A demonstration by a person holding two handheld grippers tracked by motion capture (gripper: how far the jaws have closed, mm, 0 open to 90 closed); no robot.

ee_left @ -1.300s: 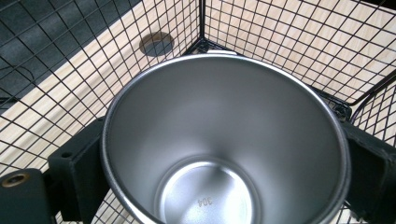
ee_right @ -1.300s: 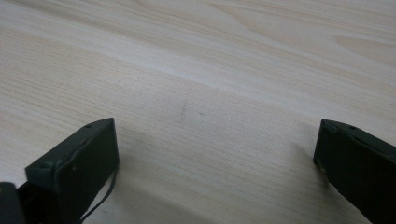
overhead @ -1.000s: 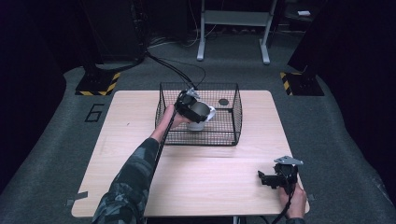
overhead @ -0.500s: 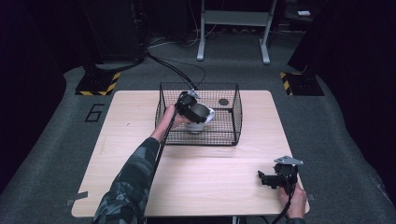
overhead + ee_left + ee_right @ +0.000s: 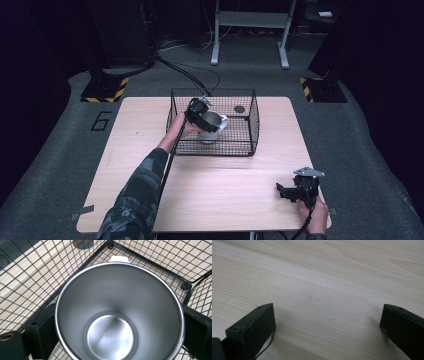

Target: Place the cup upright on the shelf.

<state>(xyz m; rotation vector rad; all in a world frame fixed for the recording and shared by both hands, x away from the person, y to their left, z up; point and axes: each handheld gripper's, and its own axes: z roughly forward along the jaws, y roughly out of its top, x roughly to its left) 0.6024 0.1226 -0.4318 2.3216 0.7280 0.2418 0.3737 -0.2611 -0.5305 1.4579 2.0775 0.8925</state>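
A stainless steel cup (image 5: 212, 124) with a white handle sits inside the black wire basket (image 5: 215, 148) at the table's far middle. My left gripper (image 5: 202, 118) reaches over the basket's left wall and is shut on the cup. In the left gripper view I look straight into the empty cup (image 5: 117, 315), with a black jaw pressed against each side of its rim and my left gripper (image 5: 120, 333) around it. My right gripper (image 5: 286, 192) rests near the front right corner of the table. Its jaws stand wide apart over bare wood, so my right gripper (image 5: 327, 325) is open.
A small dark disc (image 5: 239, 109) lies on the basket floor at the back right, also seen as the dark disc (image 5: 83, 243) beyond the cup. The basket's wire walls (image 5: 37, 277) close in around the cup. The wooden table (image 5: 235, 195) spreads between basket and front edge.
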